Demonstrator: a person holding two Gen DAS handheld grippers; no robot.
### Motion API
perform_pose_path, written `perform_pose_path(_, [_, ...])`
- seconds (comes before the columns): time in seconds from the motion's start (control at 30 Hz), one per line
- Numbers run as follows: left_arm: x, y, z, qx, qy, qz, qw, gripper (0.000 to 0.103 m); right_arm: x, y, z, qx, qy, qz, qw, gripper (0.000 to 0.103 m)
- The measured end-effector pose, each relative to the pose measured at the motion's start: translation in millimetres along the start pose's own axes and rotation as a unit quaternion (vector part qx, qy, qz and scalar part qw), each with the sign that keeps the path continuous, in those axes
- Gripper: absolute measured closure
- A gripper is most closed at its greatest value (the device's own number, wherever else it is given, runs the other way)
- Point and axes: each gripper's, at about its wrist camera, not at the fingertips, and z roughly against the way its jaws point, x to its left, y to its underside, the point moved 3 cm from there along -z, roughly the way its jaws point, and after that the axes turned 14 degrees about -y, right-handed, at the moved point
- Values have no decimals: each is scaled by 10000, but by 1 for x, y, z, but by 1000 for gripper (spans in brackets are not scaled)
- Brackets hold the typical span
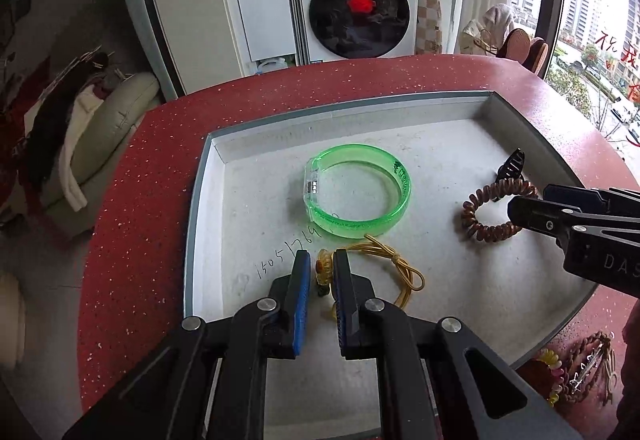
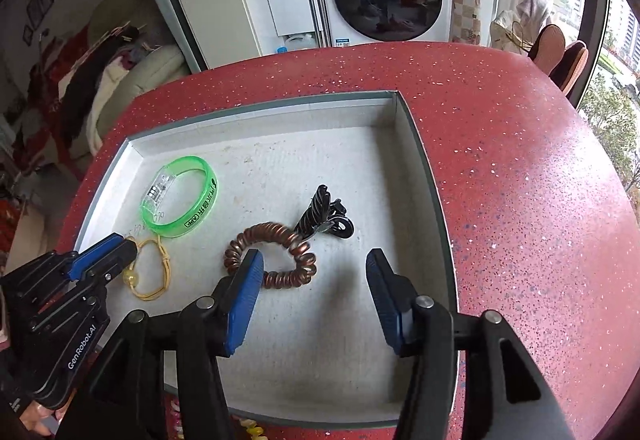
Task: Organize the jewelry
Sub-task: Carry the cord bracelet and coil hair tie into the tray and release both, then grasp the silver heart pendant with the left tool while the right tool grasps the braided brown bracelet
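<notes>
Nearest to the left tool [image 1: 321, 272], between its two blue pads, sits the amber bead of the yellow cord bracelet [image 1: 394, 272]; the pads stand close on both sides of the bead, but if they already press it I cannot tell. The bracelet lies in the tray [image 1: 208, 176] at about 6 o'clock from the green bangle [image 1: 358, 192]. I judge the cord very light and limp, so it will hang and swing when lifted; the bead is the only firm place to hold, though small and perhaps slippery.

The right tool [image 2: 315, 268] is spread wide and holds nothing; the brown spiral hair tie [image 2: 272, 258] lies just before its left pad, springy and easy to pinch on the coil; at 1 o'clock from it the black clip [image 2: 324, 218] touches it. The green bangle is stiff and smooth; better taken across its wall.

Outside the tray at 5 o'clock, on the red bench [image 1: 132, 224], more jewelry [image 1: 580, 368] is cut off by the edge; its pieces I cannot separate.
</notes>
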Motion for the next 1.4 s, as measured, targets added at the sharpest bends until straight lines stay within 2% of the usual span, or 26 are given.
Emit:
perform_pose_path(0.07, [0,0,0,11,24,5,10000,69,-1,1,3,4,3,9,10000,37])
perform_pose_path(0.1, [0,0,-1,32,-4,-2,10000,40,1,1,2,37,45,46,10000,36])
perform_pose_path(0.13, [0,1,0,22,-29,38,10000,5,3,2,1,80,105,80,9999,35])
perform_pose_path(0.17, [2,1,2,-50,-64,117,9999,0,3,2,2,99,152,99,9998,35])
perform_pose_path(0.43, [3,-1,18,-233,17,149,9996,0,9,2,21,-144,-48,-39,9999,29])
perform_pose_path(0.53, [9,-1,28,-318,54,226,9992,0,12,2,31,-244,-146,-53,9996,23])
perform_pose_path(0.8, [34,10,57,-466,184,504,9975,0,24,17,73,-680,-437,-203,9965,18])
perform_pose_path(1.0, [44,34,69,-246,523,537,9969,0,25,33,99,-974,-483,-193,9939,16])
perform_pose_path(1.13, [43,51,78,-186,482,414,9978,0,27,45,121,-1261,-470,-71,9909,16])
perform_pose_path(1.27, [40,66,87,-260,254,284,9989,0,27,57,133,-1078,-455,-111,9931,16])
perform_pose_path(1.4, [41,79,91,-232,222,296,9990,0,22,74,137,-863,-530,-227,9946,16])
